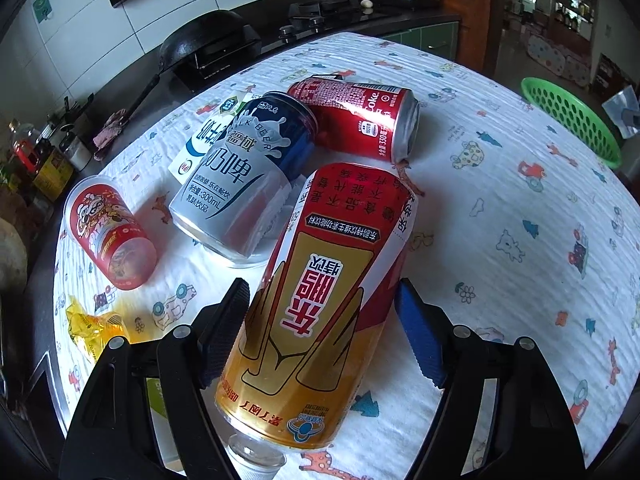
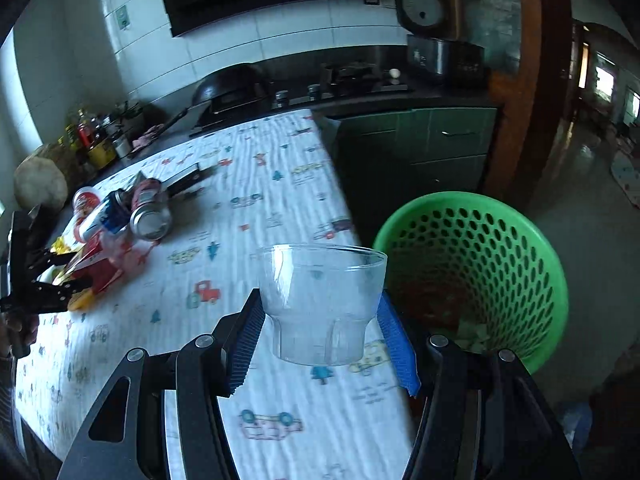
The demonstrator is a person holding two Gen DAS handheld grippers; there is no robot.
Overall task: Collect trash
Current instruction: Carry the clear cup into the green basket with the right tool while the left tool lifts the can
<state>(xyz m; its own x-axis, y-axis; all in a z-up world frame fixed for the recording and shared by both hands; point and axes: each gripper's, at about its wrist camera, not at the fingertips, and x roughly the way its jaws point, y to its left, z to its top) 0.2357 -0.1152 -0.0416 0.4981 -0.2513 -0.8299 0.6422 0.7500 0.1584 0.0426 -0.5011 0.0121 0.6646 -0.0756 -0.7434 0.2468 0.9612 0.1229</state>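
The left tool [image 1: 320,328] is partly open around a gold bottle [image 1: 320,300]. The bottle lies on the table [image 1: 520,240] between the two pads. The left pad touches its side; I cannot tell if the right one does.

Past the bottle lies a blue can [image 1: 244,172], and past that a red can [image 1: 360,120]. A small red cup [image 1: 108,232] lies on its side near the left edge. A yellow wrapper [image 1: 92,328] sits close to it.

The right tool [image 2: 320,336] squeezes a clear cup [image 2: 320,300] between its blue pads, up above the right edge of the table. A green basket [image 2: 500,260] stands on the floor just past that edge, with some trash inside.
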